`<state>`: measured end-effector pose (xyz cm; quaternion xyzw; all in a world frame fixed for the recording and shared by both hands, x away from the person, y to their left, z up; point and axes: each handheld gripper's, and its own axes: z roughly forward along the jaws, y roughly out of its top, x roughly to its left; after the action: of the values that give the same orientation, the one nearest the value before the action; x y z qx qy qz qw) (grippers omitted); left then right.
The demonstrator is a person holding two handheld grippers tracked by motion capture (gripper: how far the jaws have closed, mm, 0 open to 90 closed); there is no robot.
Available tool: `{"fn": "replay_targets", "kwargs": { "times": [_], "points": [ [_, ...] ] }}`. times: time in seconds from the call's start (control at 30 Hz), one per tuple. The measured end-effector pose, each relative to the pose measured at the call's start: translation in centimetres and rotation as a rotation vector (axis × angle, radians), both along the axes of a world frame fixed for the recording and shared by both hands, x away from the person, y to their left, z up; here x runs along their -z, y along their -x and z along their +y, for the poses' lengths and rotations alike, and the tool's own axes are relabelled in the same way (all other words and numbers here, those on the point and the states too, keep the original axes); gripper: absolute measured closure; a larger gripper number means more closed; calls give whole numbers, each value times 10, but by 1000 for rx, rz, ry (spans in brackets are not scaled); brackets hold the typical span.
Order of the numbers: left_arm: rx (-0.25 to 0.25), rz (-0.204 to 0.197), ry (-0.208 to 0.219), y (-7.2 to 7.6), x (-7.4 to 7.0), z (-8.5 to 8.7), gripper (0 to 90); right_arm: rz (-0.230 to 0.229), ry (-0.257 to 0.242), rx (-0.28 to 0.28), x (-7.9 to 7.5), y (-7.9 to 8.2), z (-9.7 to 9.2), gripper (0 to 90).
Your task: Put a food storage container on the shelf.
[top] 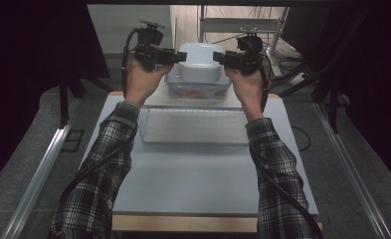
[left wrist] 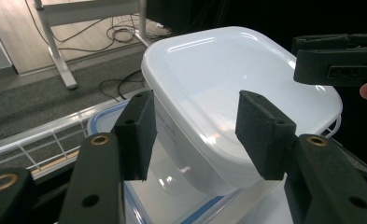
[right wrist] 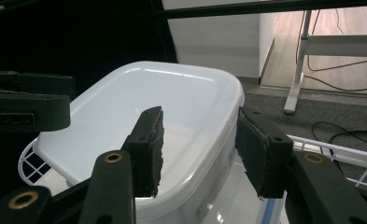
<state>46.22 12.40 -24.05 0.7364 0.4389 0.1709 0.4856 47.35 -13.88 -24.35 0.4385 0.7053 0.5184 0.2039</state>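
Note:
A white plastic tub (top: 199,62) rests in a clear box with a blue rim (top: 198,90) at the far end of the table. My left gripper (top: 183,57) is at the tub's left end and my right gripper (top: 216,57) at its right end. Seen from the left gripper view, my left gripper (left wrist: 200,135) straddles the tub (left wrist: 218,79) rim, one pad outside the wall and one inside, with gaps. The right gripper view has my right gripper (right wrist: 202,149) straddling the opposite rim of the tub (right wrist: 139,107) the same way. Neither presses on it.
A white wire basket (top: 193,127) lies on the pale table (top: 198,174) just in front of the clear box. Beyond the table stand a metal frame's legs (top: 277,45) and loose cables on the floor. Dark curtains close both sides.

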Motion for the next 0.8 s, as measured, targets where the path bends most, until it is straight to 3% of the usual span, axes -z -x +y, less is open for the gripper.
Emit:
{"fn": "replay_targets", "kwargs": {
  "times": [0.17, 0.27, 0.57, 0.7, 0.8],
  "points": [
    [9, -8, 6, 3, -1, 0, 464, -15, -9, -17, -5, 6, -1, 514],
    [25, -14, 10, 8, -2, 1, 447, -30, 18, -33, -8, 13, 0, 517],
    [81, -59, 29, 25, 1, 7, 330, -45, 30, -87, -8, 32, -8, 620],
    [113, -102, 28, 34, 9, 9, 257, -54, 22, -113, -4, 40, -14, 603],
    [135, -103, 36, 39, 16, 11, 216, -54, 29, -128, 0, 45, -18, 557]
  ]
}}
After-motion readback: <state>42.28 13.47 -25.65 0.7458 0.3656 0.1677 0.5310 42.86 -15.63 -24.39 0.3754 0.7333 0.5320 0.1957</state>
